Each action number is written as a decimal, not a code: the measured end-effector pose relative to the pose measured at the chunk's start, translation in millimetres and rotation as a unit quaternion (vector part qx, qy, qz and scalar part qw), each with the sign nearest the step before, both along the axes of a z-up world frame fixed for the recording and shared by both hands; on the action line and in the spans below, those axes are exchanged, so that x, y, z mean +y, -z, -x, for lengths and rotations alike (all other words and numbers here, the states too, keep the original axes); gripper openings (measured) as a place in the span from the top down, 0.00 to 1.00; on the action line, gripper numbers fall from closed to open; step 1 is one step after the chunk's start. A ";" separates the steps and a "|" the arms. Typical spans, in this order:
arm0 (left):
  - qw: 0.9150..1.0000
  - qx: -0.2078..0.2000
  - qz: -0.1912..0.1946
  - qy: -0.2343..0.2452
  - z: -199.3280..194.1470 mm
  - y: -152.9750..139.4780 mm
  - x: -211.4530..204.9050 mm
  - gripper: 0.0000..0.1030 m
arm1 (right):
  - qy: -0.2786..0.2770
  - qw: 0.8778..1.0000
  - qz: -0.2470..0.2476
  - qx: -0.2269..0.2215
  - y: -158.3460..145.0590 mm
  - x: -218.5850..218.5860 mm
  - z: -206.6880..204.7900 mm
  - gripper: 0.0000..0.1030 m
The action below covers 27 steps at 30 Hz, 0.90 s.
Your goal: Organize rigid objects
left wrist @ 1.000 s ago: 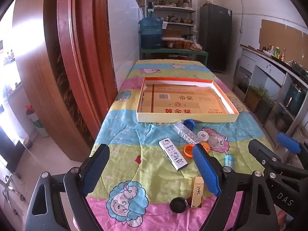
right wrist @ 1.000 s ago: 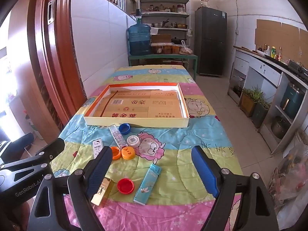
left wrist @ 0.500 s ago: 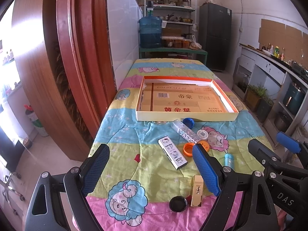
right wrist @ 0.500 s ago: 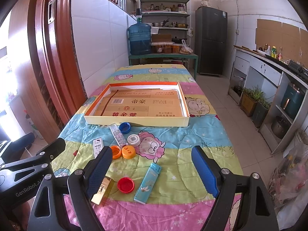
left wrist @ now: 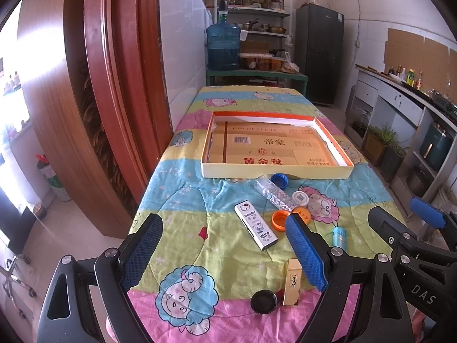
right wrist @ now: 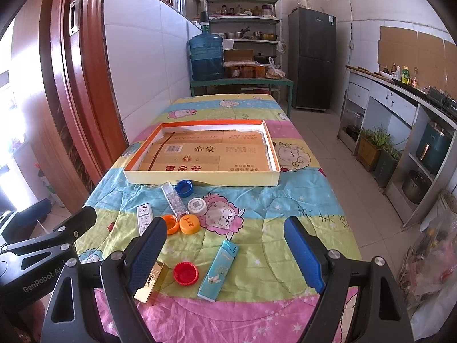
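Note:
A shallow cardboard box lid (left wrist: pixel 274 171) (right wrist: pixel 200 177) lies mid-table. In front of it lie a white Hello Kitty lighter (left wrist: pixel 255 225) (right wrist: pixel 144 217), a clear glitter tube (left wrist: pixel 274 194) (right wrist: pixel 173 198), a blue cap (left wrist: pixel 280 180) (right wrist: pixel 184 187), a white cap (right wrist: pixel 197 205), two orange caps (right wrist: pixel 170 223) (right wrist: pixel 189 225), a light-blue lighter (right wrist: pixel 218 268), a red cap (right wrist: pixel 185 273), a gold lighter (left wrist: pixel 292 281) (right wrist: pixel 150 284) and a black cap (left wrist: pixel 264 301). My left gripper (left wrist: pixel 225 251) and right gripper (right wrist: pixel 225 254) are open and empty above the near edge.
The table (right wrist: pixel 285 200) carries a cartoon-print cloth. A wooden door (left wrist: pixel 108 85) and tiled wall stand on the left. A water jug (right wrist: pixel 206 57), shelves and a fridge (right wrist: pixel 312 57) are behind. A counter (right wrist: pixel 400 108) runs along the right.
Both views have shifted only slightly. The objects on the table have not moved and both grippers stay open.

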<state>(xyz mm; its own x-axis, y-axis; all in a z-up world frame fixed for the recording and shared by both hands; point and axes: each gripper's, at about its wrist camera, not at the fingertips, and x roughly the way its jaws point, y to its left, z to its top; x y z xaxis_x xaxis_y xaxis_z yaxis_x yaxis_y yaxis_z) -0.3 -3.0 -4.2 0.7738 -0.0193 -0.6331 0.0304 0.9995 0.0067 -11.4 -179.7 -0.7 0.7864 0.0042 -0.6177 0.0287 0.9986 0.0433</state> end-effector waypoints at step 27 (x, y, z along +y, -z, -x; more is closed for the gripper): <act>1.000 0.003 0.002 0.001 0.0 6.0 0.6 0.14 | 0.001 1.000 -0.001 0.002 2.3 -0.4 -0.3 0.19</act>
<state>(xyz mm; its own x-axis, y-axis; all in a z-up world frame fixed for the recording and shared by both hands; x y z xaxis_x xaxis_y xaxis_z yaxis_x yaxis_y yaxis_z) -0.3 -2.4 -10.2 0.7700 -0.0241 -0.6376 0.0326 0.9995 0.0016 -11.1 -180.1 -3.0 0.7844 0.0040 -0.6202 0.0306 0.9985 0.0452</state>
